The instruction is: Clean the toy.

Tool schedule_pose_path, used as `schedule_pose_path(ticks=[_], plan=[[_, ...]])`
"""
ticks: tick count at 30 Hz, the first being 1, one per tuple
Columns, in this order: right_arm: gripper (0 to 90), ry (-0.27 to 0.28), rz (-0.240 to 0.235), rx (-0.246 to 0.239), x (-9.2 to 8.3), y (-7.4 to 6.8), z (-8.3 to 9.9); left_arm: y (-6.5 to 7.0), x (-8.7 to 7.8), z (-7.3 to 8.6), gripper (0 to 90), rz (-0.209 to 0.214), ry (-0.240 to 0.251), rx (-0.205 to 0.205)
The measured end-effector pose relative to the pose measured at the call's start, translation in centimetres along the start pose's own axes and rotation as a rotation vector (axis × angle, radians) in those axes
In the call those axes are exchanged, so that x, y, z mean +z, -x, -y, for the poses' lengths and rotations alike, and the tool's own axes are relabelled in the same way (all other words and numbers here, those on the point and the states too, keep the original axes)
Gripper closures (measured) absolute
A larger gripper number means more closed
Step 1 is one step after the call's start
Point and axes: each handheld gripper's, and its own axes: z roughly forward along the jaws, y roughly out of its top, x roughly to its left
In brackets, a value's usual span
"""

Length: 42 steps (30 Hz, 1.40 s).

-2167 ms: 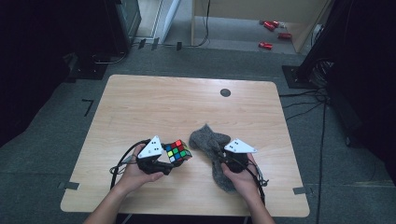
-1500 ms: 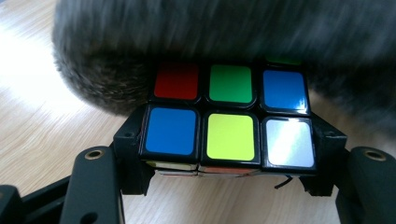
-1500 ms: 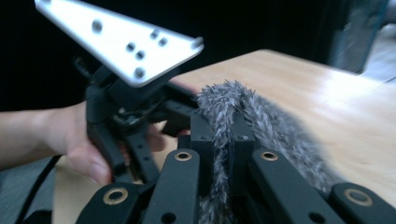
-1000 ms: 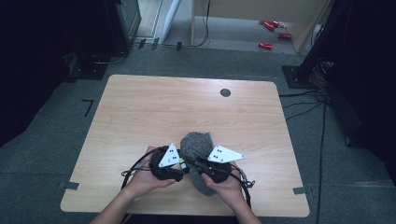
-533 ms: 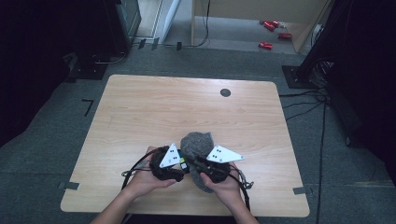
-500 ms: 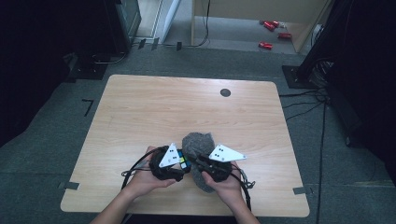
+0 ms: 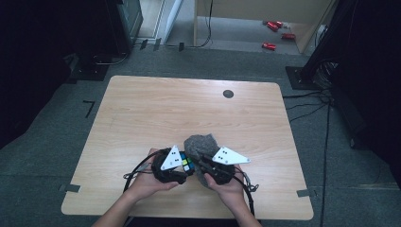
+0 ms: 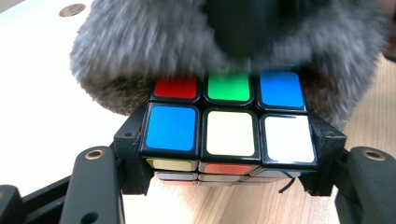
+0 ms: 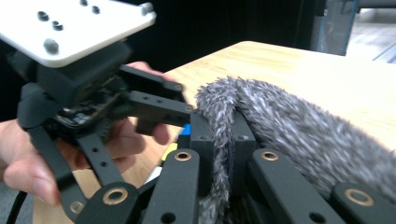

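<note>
A: The high view is dim overall; the table [image 7: 198, 113] is evenly lit from above, and the surroundings at nine and three o'clock fall to near black.

B: And close up?

A: In the left gripper view, the grey fur [image 8: 140, 42] toward twelve o'clock blurs; the tabletop at ten o'clock glares white.

No readable text, label, brand or number anywhere: the cube's [image 8: 229, 135] stickers are plain colour, nothing printed.
</note>
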Motion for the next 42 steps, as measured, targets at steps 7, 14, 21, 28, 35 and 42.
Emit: schedule_pose_path(ticks=[7, 14, 21, 28, 35, 42], plan=[[85.9, -0.049, -0.049, -0.048, 0.8, -1.5, 0.5, 0.3, 0.3, -0.1, 35.1, -0.004, -0.005, -0.002], [85.9, -0.020, 0.015, -0.035, 0.3, -1.0, -0.1, 0.2, 0.0, -0.1, 35.1, -0.006, 0.014, -0.004], [85.8, -0.037, -0.001, -0.034, 0.6, -1.3, 0.3, 0.1, 0.3, 0.1, 35.1, -0.012, 0.015, -0.003], [85.8, -0.013, 0.007, -0.033, 0.3, -1.2, -0.3, -0.1, -0.1, 0.1, 35.0, 0.019, 0.062, -0.026], [85.8, -0.018, 0.012, -0.026, 0.1, -1.5, -0.2, -0.3, 0.1, 0.2, 35.0, 0.029, 0.069, -0.025], [85.7, -0.041, -0.001, -0.042, 0.8, -2.1, -0.1, -0.3, 0.6, 0.2, 35.1, 0.031, 0.080, 0.009]])
